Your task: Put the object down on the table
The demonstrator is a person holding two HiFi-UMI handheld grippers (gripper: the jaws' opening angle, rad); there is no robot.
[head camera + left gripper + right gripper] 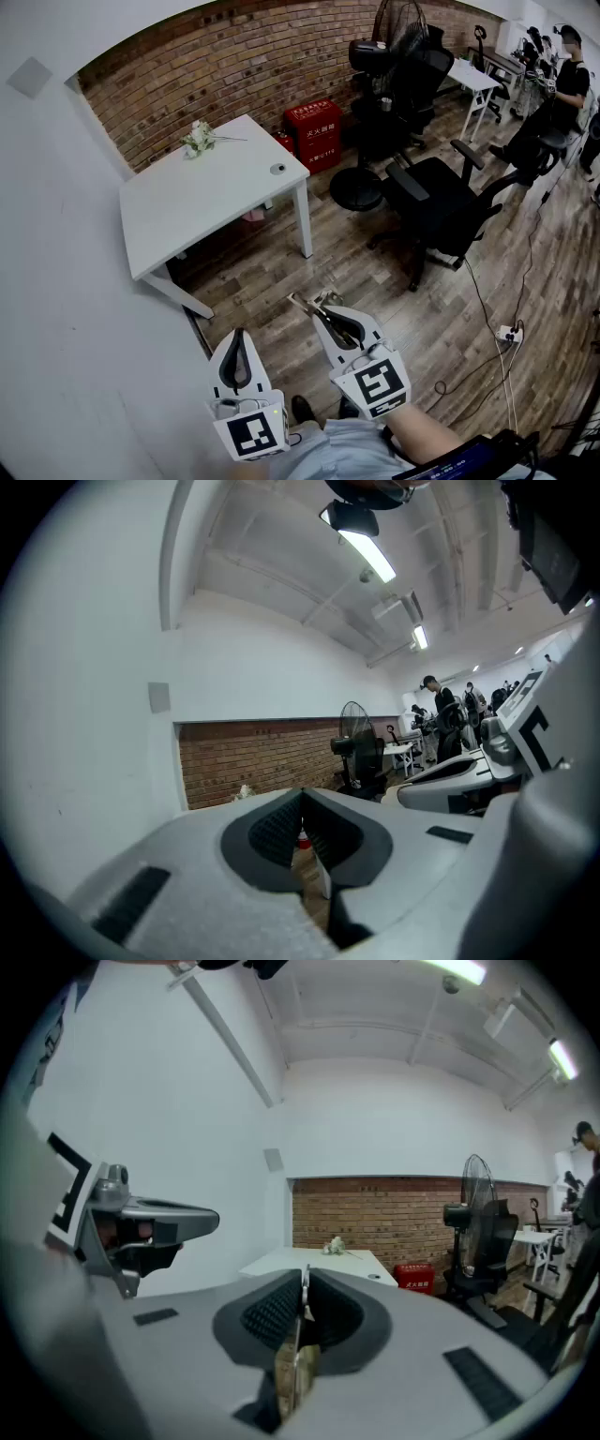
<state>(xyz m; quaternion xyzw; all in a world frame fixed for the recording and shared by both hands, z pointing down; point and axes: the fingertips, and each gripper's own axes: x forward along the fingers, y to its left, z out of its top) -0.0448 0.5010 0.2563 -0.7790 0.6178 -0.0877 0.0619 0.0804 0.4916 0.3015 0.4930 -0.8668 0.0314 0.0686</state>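
Note:
My right gripper (322,315) is shut on a thin flat brownish object (306,305) whose end sticks out past the jaw tips. In the right gripper view the object (295,1365) stands edge-on, clamped between the dark ribbed pads. It hangs over the wooden floor, well short of the white table (216,192). My left gripper (236,335) is beside it on the left, shut with nothing between its jaws; its tips (302,797) meet. Both grippers point towards the table (309,1260) and the brick wall.
On the table lie a small bunch of white flowers (199,139) and a small round thing (278,169). Red boxes (314,131) stand by the brick wall. A fan (380,56) and black office chairs (436,202) fill the right. A person (567,84) stands far right.

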